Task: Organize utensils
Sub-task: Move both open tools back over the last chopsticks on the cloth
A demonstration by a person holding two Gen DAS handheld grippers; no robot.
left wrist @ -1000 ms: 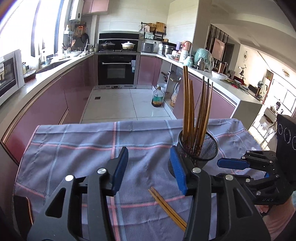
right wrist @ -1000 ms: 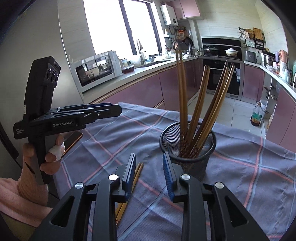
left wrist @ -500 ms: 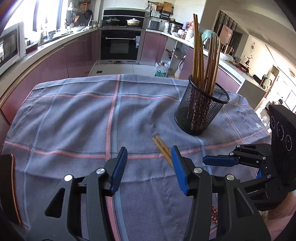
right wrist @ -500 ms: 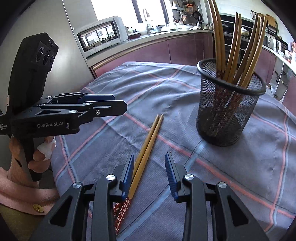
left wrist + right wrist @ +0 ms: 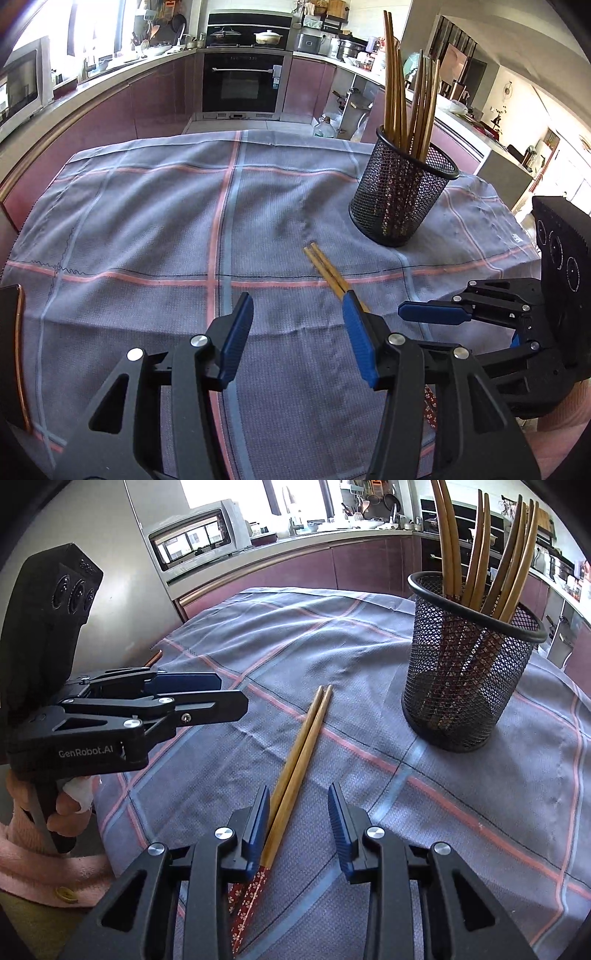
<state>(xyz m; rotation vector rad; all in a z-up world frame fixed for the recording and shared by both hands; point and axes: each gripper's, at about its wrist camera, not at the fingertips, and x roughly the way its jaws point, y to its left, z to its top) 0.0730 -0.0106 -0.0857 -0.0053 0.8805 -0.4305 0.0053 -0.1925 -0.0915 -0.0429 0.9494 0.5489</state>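
Note:
Two wooden chopsticks (image 5: 303, 746) with red patterned ends lie side by side on the grey checked tablecloth (image 5: 461, 805). My right gripper (image 5: 299, 805) hangs just above them, open, and the pair runs along the inside of its left finger without being pinched. A black mesh holder (image 5: 469, 672) with several chopsticks standing in it is to the right. In the left wrist view my left gripper (image 5: 297, 325) is open and empty; the chopsticks (image 5: 327, 271) pass behind its right finger, and the holder (image 5: 402, 199) stands further back on the right.
A hand in a pink sleeve (image 5: 26, 853) holds the left gripper (image 5: 192, 701) at the table's near left edge. A dark flat object (image 5: 11, 350) lies at the cloth's left edge. Kitchen counters, an oven (image 5: 240, 81) and a microwave (image 5: 195, 542) are beyond the table.
Both grippers have dropped toward the table and tipped further down. The loose chopsticks now sit close under the right gripper, and the holder appears higher in both views.

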